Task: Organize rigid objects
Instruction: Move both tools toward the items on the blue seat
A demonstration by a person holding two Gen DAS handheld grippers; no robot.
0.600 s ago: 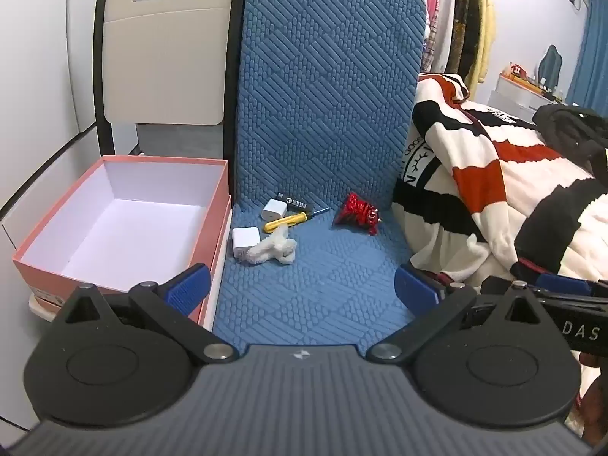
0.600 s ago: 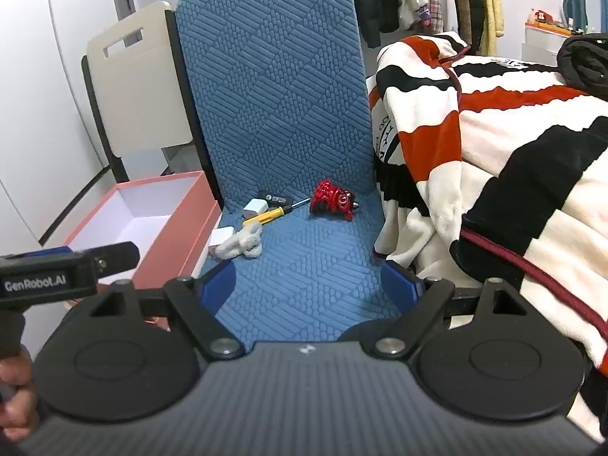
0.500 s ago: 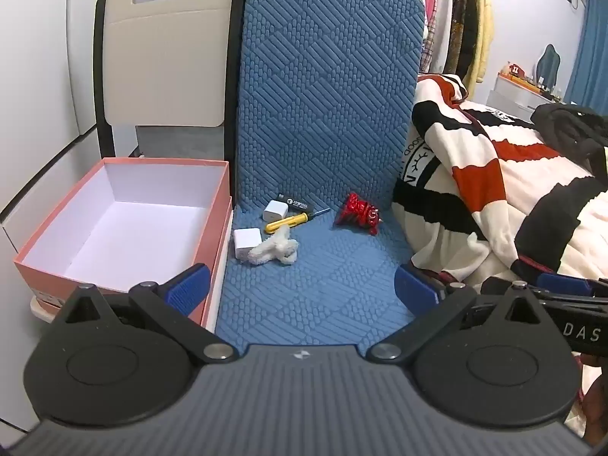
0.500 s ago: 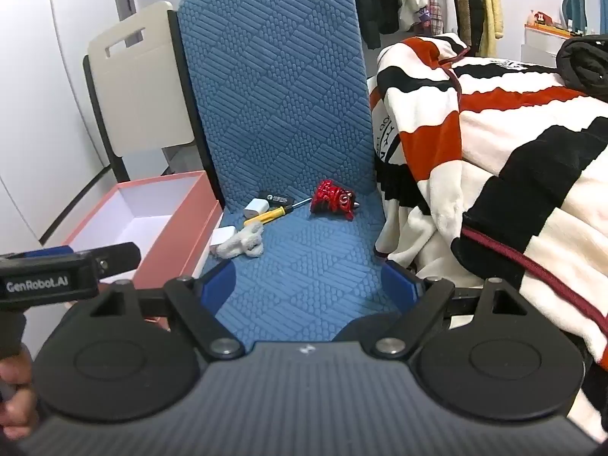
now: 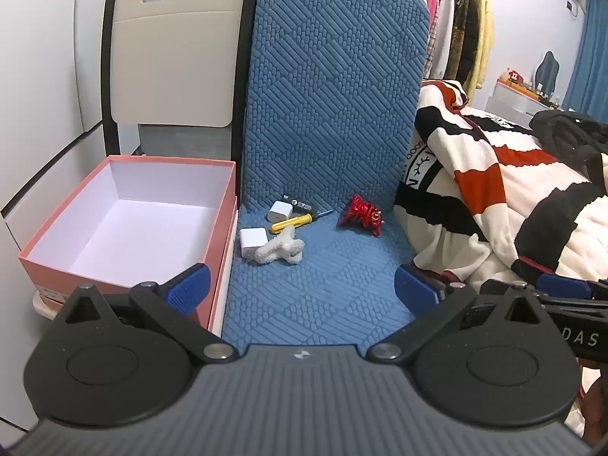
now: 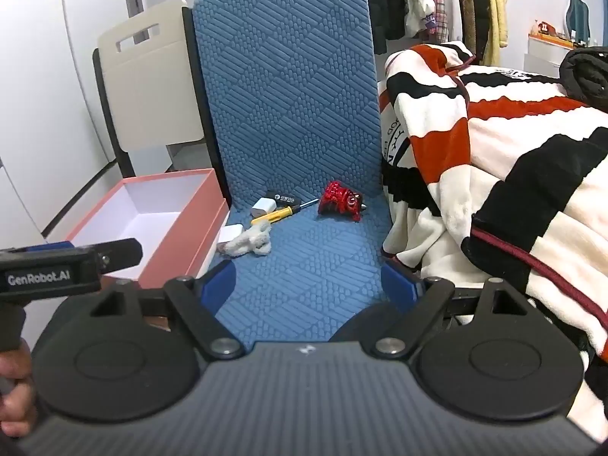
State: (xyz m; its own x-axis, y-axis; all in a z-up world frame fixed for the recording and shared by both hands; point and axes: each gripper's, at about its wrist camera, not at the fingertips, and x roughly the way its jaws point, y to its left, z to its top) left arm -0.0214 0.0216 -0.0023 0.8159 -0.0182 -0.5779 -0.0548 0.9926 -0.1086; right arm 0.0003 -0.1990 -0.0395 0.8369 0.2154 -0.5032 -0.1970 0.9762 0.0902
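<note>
On the blue textured chair seat (image 5: 323, 296) lie a red figurine (image 5: 361, 216), a yellow-handled screwdriver (image 5: 294, 222), a black stick-like item (image 5: 302, 205), two white chargers (image 5: 280, 211) (image 5: 252, 242) and a white fuzzy toy (image 5: 281, 250). The same items show in the right wrist view: figurine (image 6: 340, 205), screwdriver (image 6: 279, 214), fuzzy toy (image 6: 249, 244). An empty pink box (image 5: 125, 224) stands left of the seat. My left gripper (image 5: 302, 290) is open and empty, short of the items. My right gripper (image 6: 309, 285) is open and empty, also short of them.
A beige folding chair back (image 5: 171, 57) stands behind the box. A striped red, black and cream blanket (image 5: 513, 197) is piled right of the seat, close to the figurine. Clothes hang on a rack (image 5: 456, 19) at the back. A white wall is on the left.
Both views have shifted slightly; the items sit a little lower and closer. Both grippers stay open and empty.
</note>
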